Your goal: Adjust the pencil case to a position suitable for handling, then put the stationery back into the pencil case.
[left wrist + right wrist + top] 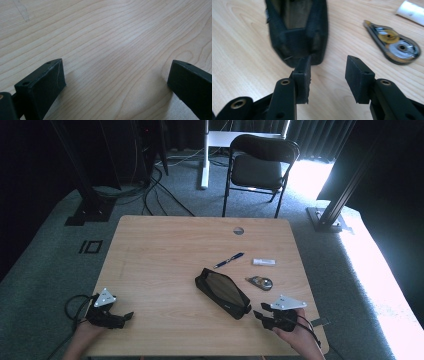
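Both claws sit low at the near edge of the wooden table (165,245) in the high view: the left gripper (125,317) rests at the near left corner with a grey plate on top, well apart from everything else, while the right gripper (260,314) lies at the near right, held in a hand (295,332), its tips just beside the near end of the black pencil case (222,292). That case lies open and slanted near the table's middle, with a correction tape dispenser (260,282) just to its right, a white eraser (263,262) beyond that and a blue pen (229,260) farther back. A black folding chair (260,165) stands past the far edge. Seen from the left gripper view, the left gripper (116,75) is released, jaws spread wide over bare wood grain, holding nothing. From the right gripper view, the right gripper (328,72) is also released, a clear gap between its pads, one tip close against the end of the pencil case (298,32); the tape dispenser (394,46) and the eraser (412,10) lie off to the right.
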Tool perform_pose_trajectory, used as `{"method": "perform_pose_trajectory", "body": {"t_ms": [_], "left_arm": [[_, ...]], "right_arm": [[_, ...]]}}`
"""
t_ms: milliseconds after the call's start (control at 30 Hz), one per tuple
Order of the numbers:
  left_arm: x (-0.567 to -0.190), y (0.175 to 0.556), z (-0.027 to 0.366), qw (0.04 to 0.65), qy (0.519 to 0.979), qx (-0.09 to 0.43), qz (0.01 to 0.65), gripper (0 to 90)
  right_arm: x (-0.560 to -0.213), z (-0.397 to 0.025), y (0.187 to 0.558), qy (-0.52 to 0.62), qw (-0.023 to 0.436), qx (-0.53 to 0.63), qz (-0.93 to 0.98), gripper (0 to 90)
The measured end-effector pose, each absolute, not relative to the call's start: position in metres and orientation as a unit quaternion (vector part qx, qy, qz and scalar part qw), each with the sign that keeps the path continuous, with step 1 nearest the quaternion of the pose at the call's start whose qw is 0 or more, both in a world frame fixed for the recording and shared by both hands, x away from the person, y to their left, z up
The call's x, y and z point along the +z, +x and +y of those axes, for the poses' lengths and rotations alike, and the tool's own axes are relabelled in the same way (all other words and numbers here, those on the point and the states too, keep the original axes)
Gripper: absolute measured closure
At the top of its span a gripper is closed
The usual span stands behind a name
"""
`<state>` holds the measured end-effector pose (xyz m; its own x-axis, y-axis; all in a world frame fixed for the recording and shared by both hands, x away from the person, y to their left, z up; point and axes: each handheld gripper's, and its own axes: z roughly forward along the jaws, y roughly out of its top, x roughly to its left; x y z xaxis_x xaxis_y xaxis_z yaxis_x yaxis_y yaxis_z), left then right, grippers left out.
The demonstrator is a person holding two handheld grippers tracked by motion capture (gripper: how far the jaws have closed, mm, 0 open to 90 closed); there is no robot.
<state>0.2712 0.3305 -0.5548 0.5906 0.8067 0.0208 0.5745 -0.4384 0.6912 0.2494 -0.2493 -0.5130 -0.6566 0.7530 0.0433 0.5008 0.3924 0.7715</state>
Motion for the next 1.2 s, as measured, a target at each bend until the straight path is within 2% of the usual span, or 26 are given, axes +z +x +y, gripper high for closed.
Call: {"method": "perform_pose_trajectory", "body": {"t_ms": [400,633,733,1033,1200], "left_arm": [[-0.555,0.271,0.331,0.329,0.828,0.178,0.418,1.6],[-0.555,0.271,0.331,0.328,0.828,0.177,0.418,1.6],[-0.555,0.271,0.331,0.328,0.828,0.177,0.418,1.6],[-0.555,0.271,0.331,0.328,0.828,0.177,0.418,1.6],[-0.555,0.271,0.331,0.328,0.828,0.177,0.419,1.6]], "right_arm": [[-0.510,-0.270,0.285,0.401,0.187,0.416,0.794,51.9],[-0.512,-0.277,0.315,0.396,0.192,0.428,0.789,45.0],[-0.514,-0.278,0.327,0.398,0.196,0.424,0.790,38.9],[-0.526,-0.276,0.358,0.401,0.198,0.401,0.800,33.4],[-0.529,-0.267,0.373,0.401,0.193,0.392,0.805,33.7]]}}
